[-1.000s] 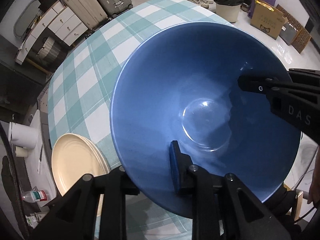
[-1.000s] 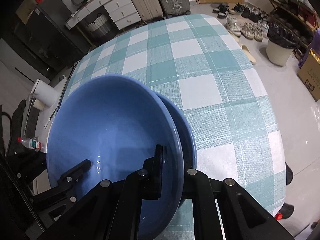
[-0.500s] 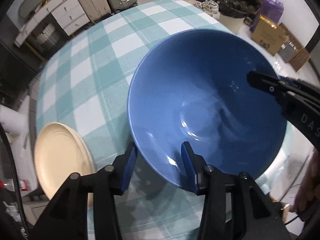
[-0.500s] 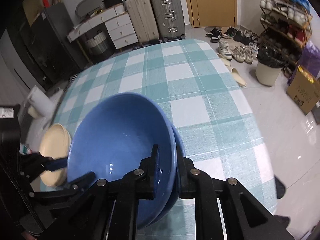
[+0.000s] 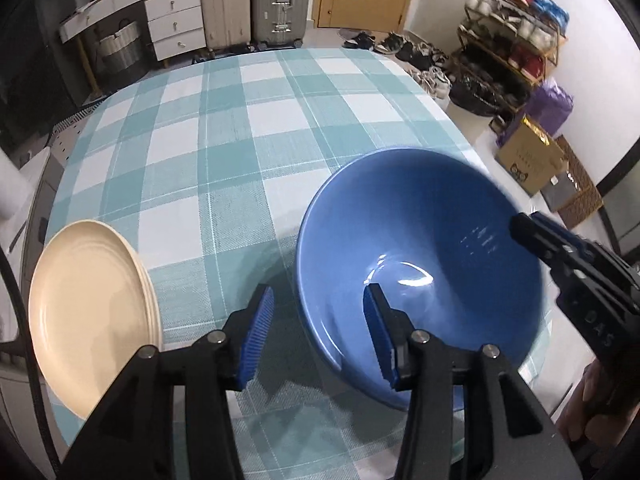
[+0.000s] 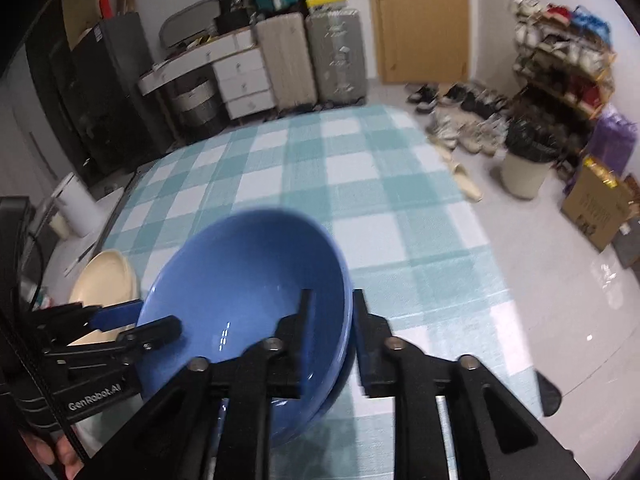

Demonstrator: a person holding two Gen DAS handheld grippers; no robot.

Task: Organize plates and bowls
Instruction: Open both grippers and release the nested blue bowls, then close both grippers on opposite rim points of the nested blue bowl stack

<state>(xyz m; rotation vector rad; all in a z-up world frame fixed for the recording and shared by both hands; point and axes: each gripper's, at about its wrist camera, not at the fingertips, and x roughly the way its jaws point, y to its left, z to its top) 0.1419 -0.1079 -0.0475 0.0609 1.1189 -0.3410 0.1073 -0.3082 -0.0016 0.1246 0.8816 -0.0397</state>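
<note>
My left gripper [image 6: 136,322], marked "GenRobot.AI", and right gripper [image 6: 330,332]: jaws just opening, straddling the stacked blue bowls' [image 6: 248,280] rim, gripping nothing; cream plates [image 5: 84,304] beside.

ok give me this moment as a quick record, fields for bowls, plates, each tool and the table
bowls: two blue bowls nested, on the table's near right part
plates: cream plates stacked at the near left edge
left tool: open, jaws have just been opening, astride the bowl rim, pads clear of it
right tool: open, jaws have just been opening, astride the opposite rim
table: teal and white checked cloth
</note>
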